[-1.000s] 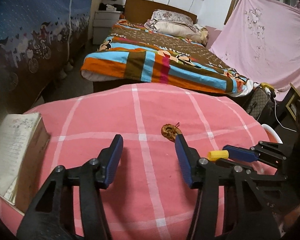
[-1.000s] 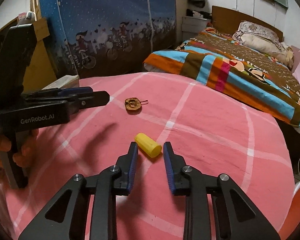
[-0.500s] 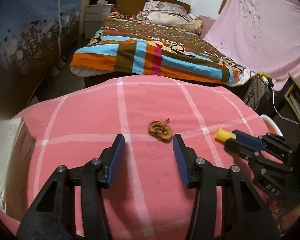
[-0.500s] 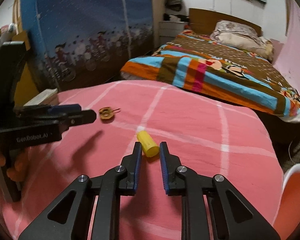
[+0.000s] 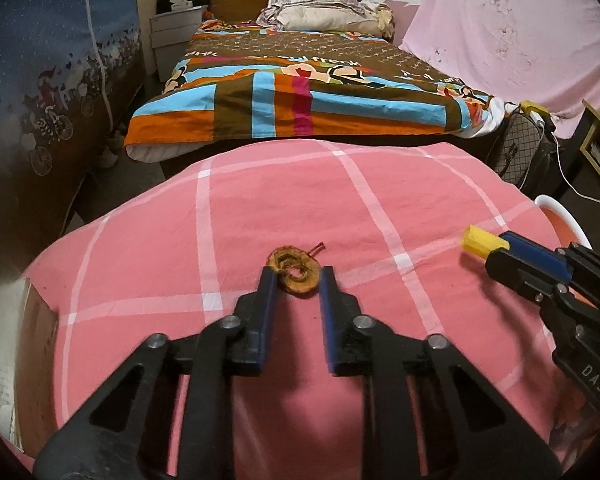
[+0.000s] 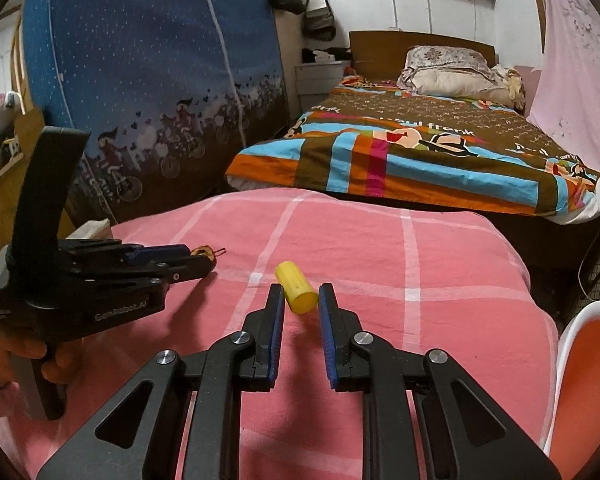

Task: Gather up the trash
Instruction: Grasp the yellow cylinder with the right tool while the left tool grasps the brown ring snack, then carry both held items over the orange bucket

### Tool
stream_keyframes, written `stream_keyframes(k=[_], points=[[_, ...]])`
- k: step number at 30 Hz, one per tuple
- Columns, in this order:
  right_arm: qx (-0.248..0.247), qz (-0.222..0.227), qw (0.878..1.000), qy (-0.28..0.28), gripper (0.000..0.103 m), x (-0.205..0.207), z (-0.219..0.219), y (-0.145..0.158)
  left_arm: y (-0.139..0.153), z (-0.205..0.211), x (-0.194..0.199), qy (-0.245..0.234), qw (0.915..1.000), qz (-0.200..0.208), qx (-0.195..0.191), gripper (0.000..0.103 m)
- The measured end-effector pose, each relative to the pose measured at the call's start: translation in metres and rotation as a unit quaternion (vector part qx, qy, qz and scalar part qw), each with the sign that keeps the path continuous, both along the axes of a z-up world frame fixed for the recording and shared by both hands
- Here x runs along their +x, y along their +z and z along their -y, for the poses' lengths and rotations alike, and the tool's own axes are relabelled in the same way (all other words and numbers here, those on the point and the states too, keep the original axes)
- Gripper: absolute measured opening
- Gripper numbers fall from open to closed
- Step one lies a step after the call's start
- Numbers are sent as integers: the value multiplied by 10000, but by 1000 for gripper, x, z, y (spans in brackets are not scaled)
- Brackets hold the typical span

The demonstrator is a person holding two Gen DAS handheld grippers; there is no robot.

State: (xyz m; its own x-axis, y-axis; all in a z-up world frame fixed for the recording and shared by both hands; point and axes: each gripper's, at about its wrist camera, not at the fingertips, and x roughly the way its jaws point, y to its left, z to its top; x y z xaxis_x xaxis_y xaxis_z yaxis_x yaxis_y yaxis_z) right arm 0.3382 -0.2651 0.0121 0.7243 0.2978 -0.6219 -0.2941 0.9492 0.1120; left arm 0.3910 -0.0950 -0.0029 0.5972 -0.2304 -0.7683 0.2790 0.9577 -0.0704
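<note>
Now both grips are made: my left gripper (image 5: 296, 280) has just been closing and pinches the dried brown peel ring (image 5: 294, 271) at its tips, while my right gripper (image 6: 299, 300) clamps the yellow cap (image 6: 296, 291). Both pieces sit between fingertips, ready for lifting off the pink checked cloth (image 5: 284, 200).

Home bedroom: made bed (image 5: 300, 92) with striped blanket and pillows (image 5: 320, 4), nightstand (image 5: 172, 32), handbags (image 6: 318, 12) hung on wall.

My left gripper (image 5: 296, 276) now clamps the brown peel ring (image 5: 295, 272), jaws just closed; right gripper (image 6: 300, 294) pinches the yellow cap (image 6: 296, 292).
</note>
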Motion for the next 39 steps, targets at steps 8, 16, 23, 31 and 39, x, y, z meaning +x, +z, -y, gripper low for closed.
stream_keyframes(k=[8, 16, 23, 31, 39], points=[[144, 625, 9978, -137, 15, -25, 7, 12, 15, -5, -21, 72, 9984, 438, -363, 1], [388, 1553, 9857, -520, 15, -66, 27, 31, 39, -4, -64, 206, 9856, 1313, -1047, 1], [237, 2318, 9676, -972, 15, -107, 45, 49, 62, 20, -97, -12, 9724, 2011, -1186, 1], [268, 2859, 9459, -1509, 15, -142, 81, 66, 86, 60, -131, -441, 9560, 2667, -1136, 1], [384, 3085, 9290, -2005, 15, -165, 121, 60, 99, 103, -158, -950, 9394, 3154, -951, 1]])
